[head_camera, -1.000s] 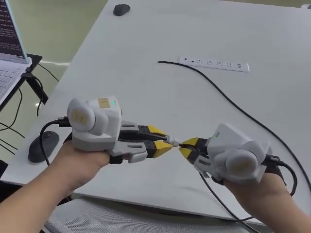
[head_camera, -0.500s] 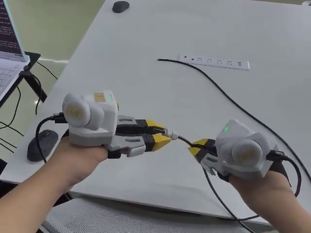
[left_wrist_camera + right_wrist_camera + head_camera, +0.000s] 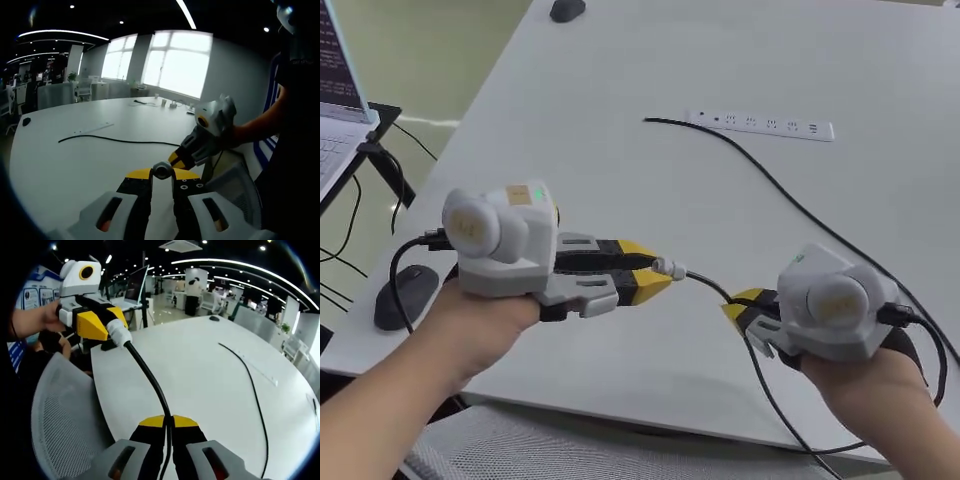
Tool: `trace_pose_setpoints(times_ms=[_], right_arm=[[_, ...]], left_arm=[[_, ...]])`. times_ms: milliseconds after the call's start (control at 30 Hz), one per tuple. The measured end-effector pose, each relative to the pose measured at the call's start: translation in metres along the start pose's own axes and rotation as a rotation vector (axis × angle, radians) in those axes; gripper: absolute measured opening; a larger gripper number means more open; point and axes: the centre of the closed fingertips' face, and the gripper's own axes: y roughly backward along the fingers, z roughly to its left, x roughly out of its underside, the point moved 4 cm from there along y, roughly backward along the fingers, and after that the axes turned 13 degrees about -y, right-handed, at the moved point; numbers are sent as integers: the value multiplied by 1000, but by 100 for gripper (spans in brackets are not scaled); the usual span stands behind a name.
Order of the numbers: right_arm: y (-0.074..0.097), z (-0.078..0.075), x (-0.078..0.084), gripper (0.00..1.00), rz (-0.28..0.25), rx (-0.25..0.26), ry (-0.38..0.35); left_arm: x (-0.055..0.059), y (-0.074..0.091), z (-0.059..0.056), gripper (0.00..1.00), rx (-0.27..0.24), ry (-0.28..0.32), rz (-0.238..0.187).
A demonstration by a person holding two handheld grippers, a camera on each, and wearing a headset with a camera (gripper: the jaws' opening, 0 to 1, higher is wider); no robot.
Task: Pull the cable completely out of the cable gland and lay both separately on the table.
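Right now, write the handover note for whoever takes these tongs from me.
Left tongs: shut on the small white plastic cable gland, held above the white table.
Right tongs: shut on the thin black cable, a short stretch away from the gland.
Done: both parts are gripped, and a length of cable spans the gap between the tongs.
Left: the cable runs into the gland and is not yet out. Pull it fully clear, then lay gland and cable apart on the table.
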Motion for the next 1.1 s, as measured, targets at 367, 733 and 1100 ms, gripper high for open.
trace_pose_setpoints(times_ms=[367,733,1100], right_arm=[[0,-7,13,0,23,18,-1],[-1,-11,19,0,38,8,10],[1,-11,17,0,30,1,14]], left_arm=[[1,1,-1,15,-10,5,-4],[1,3,-3,15,-27,12,-2],[5,0,-4,15,-26,9,14]])
